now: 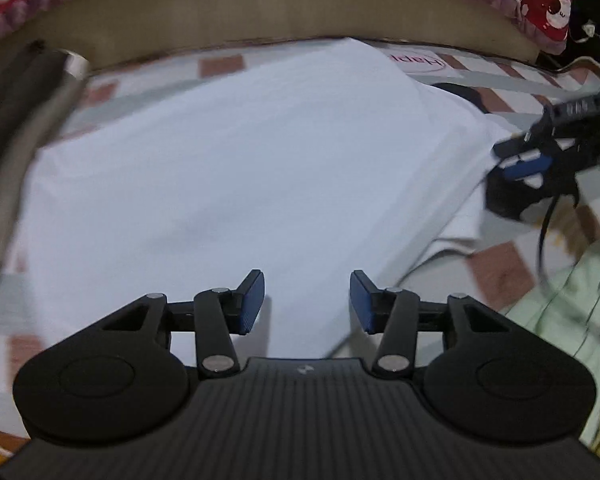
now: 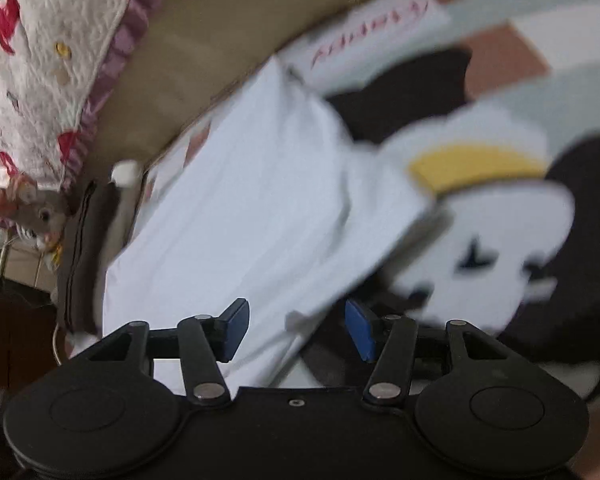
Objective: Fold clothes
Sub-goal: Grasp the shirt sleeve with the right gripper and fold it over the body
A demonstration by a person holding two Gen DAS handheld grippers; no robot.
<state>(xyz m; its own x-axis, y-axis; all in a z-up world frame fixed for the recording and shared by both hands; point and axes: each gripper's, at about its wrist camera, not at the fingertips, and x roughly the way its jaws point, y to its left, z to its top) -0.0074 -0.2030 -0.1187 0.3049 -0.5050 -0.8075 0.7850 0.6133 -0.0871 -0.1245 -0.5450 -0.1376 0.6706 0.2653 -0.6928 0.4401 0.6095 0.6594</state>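
A white garment lies spread flat on a patterned mat. My left gripper hovers over its near edge. The jaws stand apart and the blue pads press on nothing. In the left wrist view my right gripper shows at the garment's right edge. In the right wrist view the same white garment runs away to the upper left, with a loose fold along its right side. My right gripper is open above the garment's near corner. The cloth edge lies under the gap, untouched by the pads.
A tan board borders the mat at the back, with a red-and-white quilt above it. A dark grey padded object lies at the left. A pale green garment sits at the right. A cartoon duck print covers the mat.
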